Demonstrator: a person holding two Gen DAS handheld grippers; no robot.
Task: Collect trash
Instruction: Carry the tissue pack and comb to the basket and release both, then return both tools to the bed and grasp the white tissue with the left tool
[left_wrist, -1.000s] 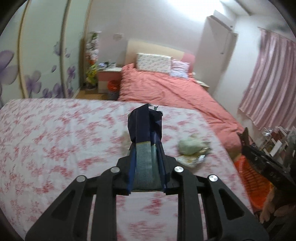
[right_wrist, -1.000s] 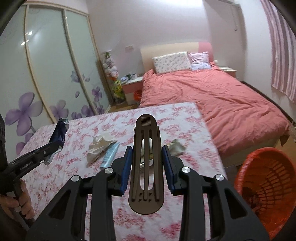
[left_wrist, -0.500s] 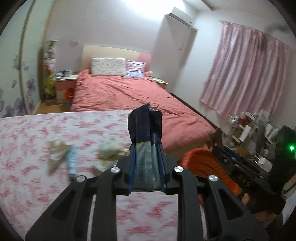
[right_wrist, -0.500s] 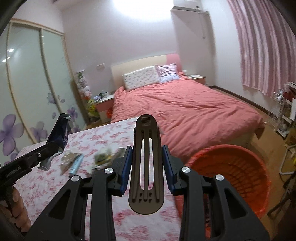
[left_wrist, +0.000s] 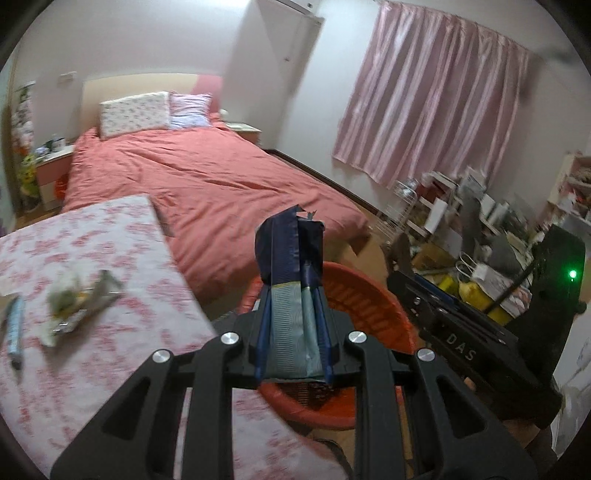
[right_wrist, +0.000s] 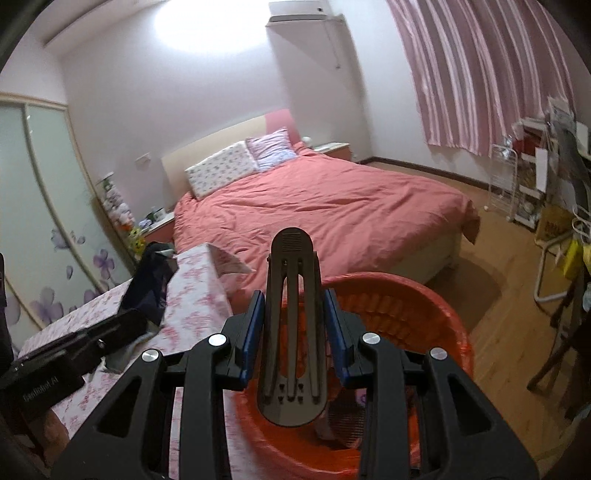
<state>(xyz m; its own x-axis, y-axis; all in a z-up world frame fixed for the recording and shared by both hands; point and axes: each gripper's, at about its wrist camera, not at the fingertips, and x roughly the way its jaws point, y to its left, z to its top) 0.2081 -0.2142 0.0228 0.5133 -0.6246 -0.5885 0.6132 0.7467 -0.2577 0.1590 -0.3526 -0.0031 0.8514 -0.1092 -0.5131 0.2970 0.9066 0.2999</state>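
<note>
Both hands are at the drop-off step. The left gripper has its fingers clamped on a dark blue wrapper, the right gripper on a brown slotted plastic piece. The orange basket lies just beyond and below both sets of fingers. Next, I judge, each must release over its mouth. 2 more scraps lie on the bench, left of the fingers.

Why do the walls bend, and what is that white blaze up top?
Both views are fisheye, so straight edges bow near the rim. Right wrist view: a ceiling light blows out to pure white. Left wrist view: the trash on the floral table is smeared, while the navy wrapper stays sharp.
</note>
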